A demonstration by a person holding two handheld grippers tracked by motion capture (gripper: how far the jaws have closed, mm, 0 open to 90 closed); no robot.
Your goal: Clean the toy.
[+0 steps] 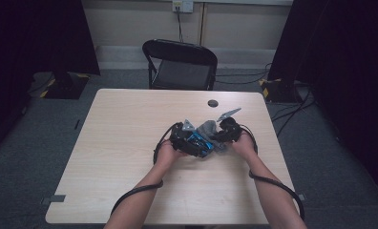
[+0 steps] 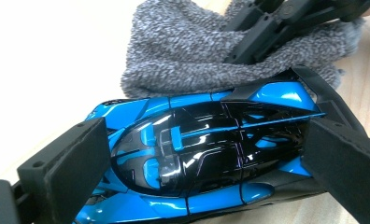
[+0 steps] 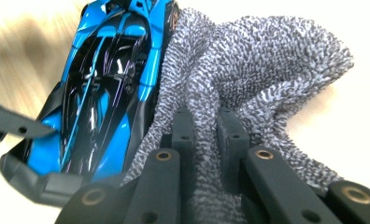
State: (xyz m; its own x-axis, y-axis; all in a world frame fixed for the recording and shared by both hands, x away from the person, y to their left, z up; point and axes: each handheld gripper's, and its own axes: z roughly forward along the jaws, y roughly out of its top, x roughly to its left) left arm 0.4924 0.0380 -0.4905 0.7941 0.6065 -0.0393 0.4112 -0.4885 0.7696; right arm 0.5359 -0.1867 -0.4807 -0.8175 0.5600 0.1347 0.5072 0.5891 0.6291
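Blue and black glossy plastic toy race car (image 2: 206, 154) is what my left tongs (image 1: 193, 143) are clamped on right now, one black pad on its nose and the other on its tail, so it's pinched lengthwise. It sits around the middle of the pale wooden desk (image 1: 120, 143), a bit toward the right edge. My right tongs (image 1: 219, 135) are squeezed shut on a grey fuzzy terry cloth (image 3: 248, 79), with a fold of it bunched up between the jaws. The cloth is pressed right against the side of the car, touching the bodywork along its length. Both tongs are close together, almost meeting over the car. Farther back, near the far edge of the desk, there's a small dark round disc (image 1: 213, 103) lying well apart from all this.
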